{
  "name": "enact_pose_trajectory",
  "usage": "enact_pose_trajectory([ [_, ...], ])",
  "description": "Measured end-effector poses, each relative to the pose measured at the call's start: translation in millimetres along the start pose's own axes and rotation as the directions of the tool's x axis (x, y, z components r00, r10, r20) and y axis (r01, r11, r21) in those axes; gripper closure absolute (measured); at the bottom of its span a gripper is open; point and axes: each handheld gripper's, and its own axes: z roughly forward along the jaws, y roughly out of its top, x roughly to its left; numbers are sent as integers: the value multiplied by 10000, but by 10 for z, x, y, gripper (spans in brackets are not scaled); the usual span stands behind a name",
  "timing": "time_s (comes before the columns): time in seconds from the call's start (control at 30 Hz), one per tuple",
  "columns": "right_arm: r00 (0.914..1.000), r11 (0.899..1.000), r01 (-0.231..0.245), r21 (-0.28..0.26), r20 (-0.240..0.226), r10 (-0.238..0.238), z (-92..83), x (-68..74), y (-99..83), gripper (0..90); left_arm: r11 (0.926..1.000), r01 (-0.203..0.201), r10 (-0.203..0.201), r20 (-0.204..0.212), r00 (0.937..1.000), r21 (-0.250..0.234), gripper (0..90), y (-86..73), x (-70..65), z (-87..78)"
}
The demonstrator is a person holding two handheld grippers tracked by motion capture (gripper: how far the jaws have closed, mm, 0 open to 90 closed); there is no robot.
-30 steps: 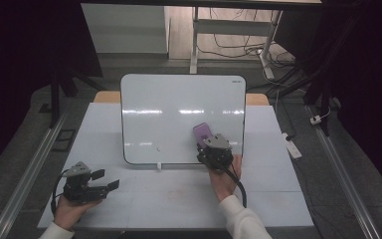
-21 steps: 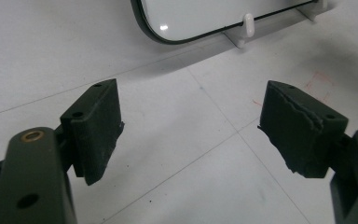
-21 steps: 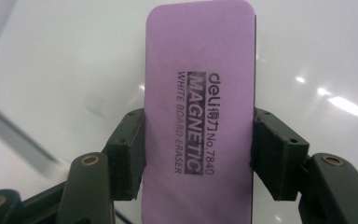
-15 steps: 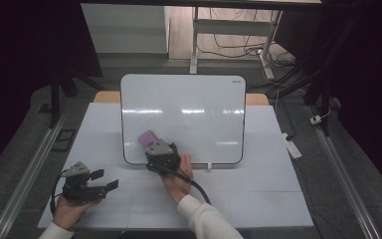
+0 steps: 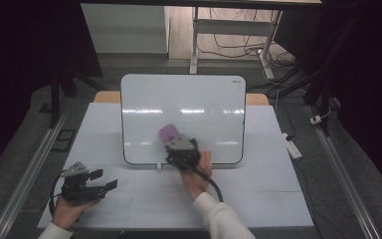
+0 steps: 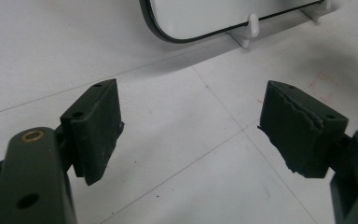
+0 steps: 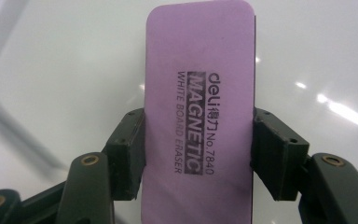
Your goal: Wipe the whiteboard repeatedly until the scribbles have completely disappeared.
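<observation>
both tongs in play: right tongs (image 7: 198, 149) clamped on the purple eraser (image 7: 198, 116) against the whiteboard (image 5: 184, 107), left tongs (image 6: 191, 135) apart over the surface (image 5: 258, 199).

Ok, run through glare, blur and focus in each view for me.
High view: dark surroundings, ceiling-light streaks glare across the whiteboard; the right hand-held gripper looks slightly soft. Left gripper view: the table seams are sharp, the near parts of the left hand-held gripper a little soft. Right gripper view: print on the purple eraser is crisp, and bright glare spots sit on the blurred board behind.
</observation>
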Motion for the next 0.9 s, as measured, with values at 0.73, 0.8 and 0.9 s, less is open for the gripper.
enact_pose_trajectory([
  [0.73,9764,9810,-1918,-286,-1064,1878,-524,-634,-279,405,10000,-28,28,-8,10000,-1,216,21,-25,18],
  [0.8,9689,9775,-2092,-283,-1410,2033,-591,-633,-312,405,10000,-9,9,-23,10000,-14,216,23,-28,19],
  [0.9,9585,9725,-2305,-320,-1797,2213,-687,-640,-374,405,10000,8,-8,-9,10000,-20,216,27,-28,20],
])
